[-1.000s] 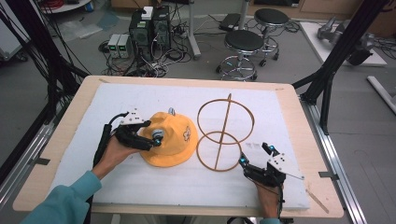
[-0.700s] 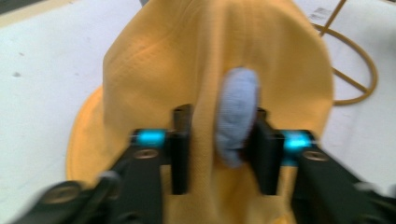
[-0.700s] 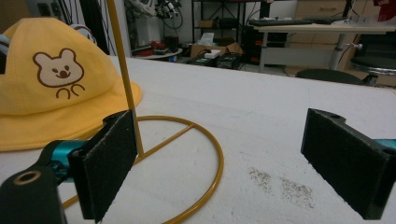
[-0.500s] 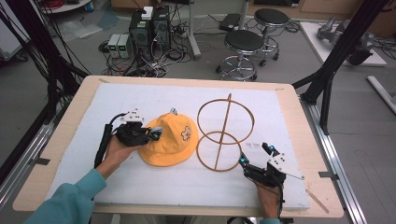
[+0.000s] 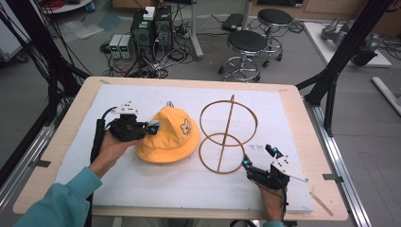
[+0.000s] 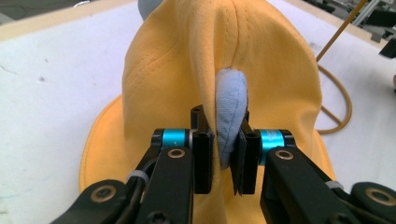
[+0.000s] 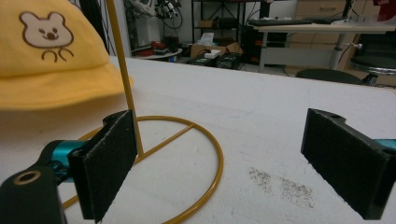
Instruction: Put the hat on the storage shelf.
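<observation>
Hat pinched at the crown, stand waiting beside it

Hat (image 5: 166,137) is lying on the white table cover (image 5: 142,189), just left of the wire stand (image 5: 228,135); the left gripper (image 5: 152,127) has just been closing and is now clenching a fold of the yellow crown, with some pale blue lining (image 6: 229,112) squeezed out between the pads; the right gripper (image 5: 257,158) is resting released near the stand's base ring, its jaws standing wide with nothing between them; to do this step well, I am judging that the lift should be going slowly and straight up, so the thin fold is not slipping from the pads, while the free gripper is steadying the light stand; no brand or writing is readable, only a brown bear face (image 7: 46,30) printed on the hat
</observation>
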